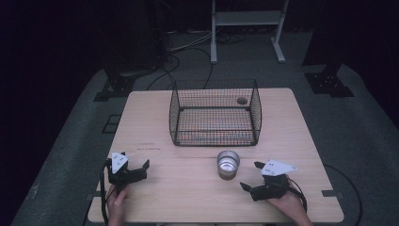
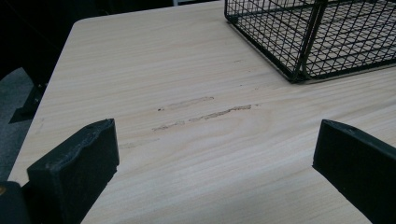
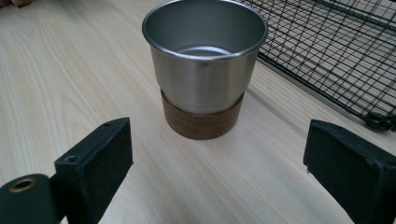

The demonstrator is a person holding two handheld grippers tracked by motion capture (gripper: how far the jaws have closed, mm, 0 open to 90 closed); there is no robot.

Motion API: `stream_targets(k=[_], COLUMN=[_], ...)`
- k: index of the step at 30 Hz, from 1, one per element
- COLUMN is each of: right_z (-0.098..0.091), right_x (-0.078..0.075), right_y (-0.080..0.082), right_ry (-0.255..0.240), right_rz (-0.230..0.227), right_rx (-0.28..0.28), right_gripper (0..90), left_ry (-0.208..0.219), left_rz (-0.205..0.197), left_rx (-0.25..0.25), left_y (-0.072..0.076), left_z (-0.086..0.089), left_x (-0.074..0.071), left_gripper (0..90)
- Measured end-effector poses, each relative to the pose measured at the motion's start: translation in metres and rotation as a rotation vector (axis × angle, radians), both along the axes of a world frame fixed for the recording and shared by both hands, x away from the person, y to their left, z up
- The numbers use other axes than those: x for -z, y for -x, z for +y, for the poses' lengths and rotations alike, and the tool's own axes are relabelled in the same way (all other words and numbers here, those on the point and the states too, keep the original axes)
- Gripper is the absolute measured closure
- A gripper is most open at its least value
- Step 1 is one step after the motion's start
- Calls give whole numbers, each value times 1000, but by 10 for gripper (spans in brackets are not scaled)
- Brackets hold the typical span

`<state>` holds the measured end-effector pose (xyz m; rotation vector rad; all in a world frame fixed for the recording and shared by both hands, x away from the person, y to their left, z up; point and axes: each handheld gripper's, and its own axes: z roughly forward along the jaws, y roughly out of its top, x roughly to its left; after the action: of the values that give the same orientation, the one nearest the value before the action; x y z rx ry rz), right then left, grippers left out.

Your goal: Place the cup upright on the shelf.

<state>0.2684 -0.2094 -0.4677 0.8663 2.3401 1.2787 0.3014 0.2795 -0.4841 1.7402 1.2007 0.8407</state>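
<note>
A steel cup (image 1: 228, 164) with a brown wooden base stands upright and empty on the table, in front of the wire basket (image 1: 215, 114). My right gripper (image 1: 251, 175) sits just right of the cup, open, its jaws wide apart with nothing between them. In the right gripper view the cup (image 3: 204, 67) stands a short way beyond the jaws, and the gripper (image 3: 217, 163) does not touch it. My left gripper (image 1: 134, 165) rests near the table's front left, open and empty; its gripper view (image 2: 212, 154) looks over bare wood.
The black wire basket (image 2: 308, 37) has a small dark round thing (image 1: 241, 100) at its back right. Scuff marks (image 2: 205, 112) streak the wood ahead of the left gripper. Dark stands and a white frame (image 1: 247, 28) rise beyond the table (image 1: 188, 197).
</note>
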Motion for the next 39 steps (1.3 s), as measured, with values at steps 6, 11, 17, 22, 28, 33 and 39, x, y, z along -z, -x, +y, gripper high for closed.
stream_targets(k=[6, 11, 17, 22, 28, 33, 39], right_z=[10, 20, 26, 31, 38, 41, 44], right_x=[-2, -4, -2, -4, -7, -4, -1], right_y=[-3, -8, -15, -20, -27, -31, -39], right_ry=[6, 21, 12, 28, 30, 33, 24], right_rz=[4, 8, 25, 18, 14, 27, 35], right_rx=[-21, -30, -34, -24, -21, -17, -18], right_gripper=[75, 75, 22, 22, 22, 22, 22], left_ry=[1, 0, 2, 1, 1, 2, 2], left_rz=[0, 0, 0, -1, -2, -2, -3], left_rx=[0, 0, 0, 0, 0, -1, 0], left_y=[0, 0, 0, 0, 0, 0, 0], left_z=[0, 0, 0, 0, 0, 0, 0], left_x=[0, 0, 0, 0, 0, 0, 0], left_gripper=[0, 0, 0, 0, 0, 0, 0])
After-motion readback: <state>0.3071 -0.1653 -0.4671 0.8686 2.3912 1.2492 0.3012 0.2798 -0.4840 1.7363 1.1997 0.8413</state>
